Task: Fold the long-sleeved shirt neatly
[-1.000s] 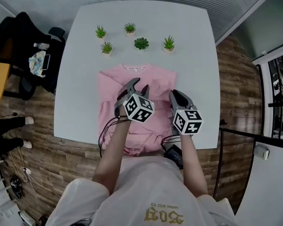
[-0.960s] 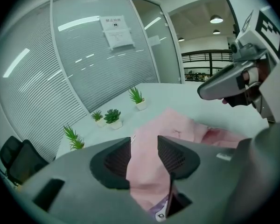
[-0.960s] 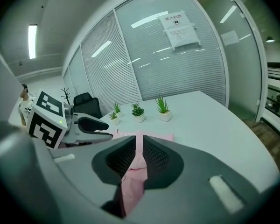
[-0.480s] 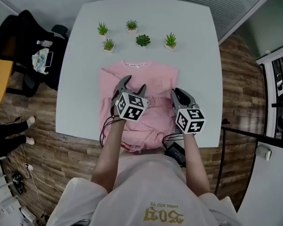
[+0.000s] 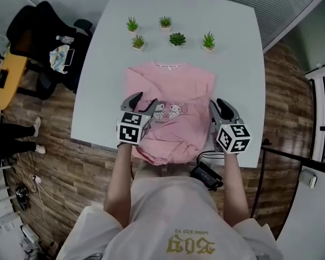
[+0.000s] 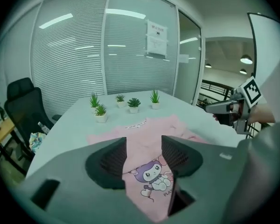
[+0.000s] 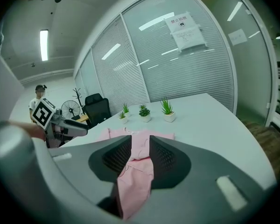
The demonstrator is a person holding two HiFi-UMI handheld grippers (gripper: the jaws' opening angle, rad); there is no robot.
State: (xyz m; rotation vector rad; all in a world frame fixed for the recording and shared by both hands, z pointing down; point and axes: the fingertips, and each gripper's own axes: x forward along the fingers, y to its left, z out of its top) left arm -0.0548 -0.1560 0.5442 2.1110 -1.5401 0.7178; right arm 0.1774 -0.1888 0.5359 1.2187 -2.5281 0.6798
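The pink long-sleeved shirt (image 5: 173, 88) lies flat on the white table (image 5: 111, 64), collar far from me, sleeves tucked in and a cartoon print showing; its hem hangs over the near edge. My left gripper (image 5: 143, 103) hovers over the shirt's left part. Its jaws have just been closing but stand open, with nothing between them and the shirt (image 6: 147, 134) lying beyond. My right gripper (image 5: 223, 106) is at the shirt's right edge. Its jaws have just been opening, and the pink cloth (image 7: 136, 171) runs through the gap without being pinched.
Several small potted plants (image 5: 170, 34) stand in a group at the table's far side. A black device with cables (image 5: 206, 175) hangs at the near edge. A black chair (image 5: 43, 34) with clutter stands left of the table, and a person's shoes (image 5: 35, 140) show on the wood floor.
My left gripper has slid from the shirt's middle to its left side, uncovering the cartoon print. The right gripper's jaws have widened at the shirt's right edge.
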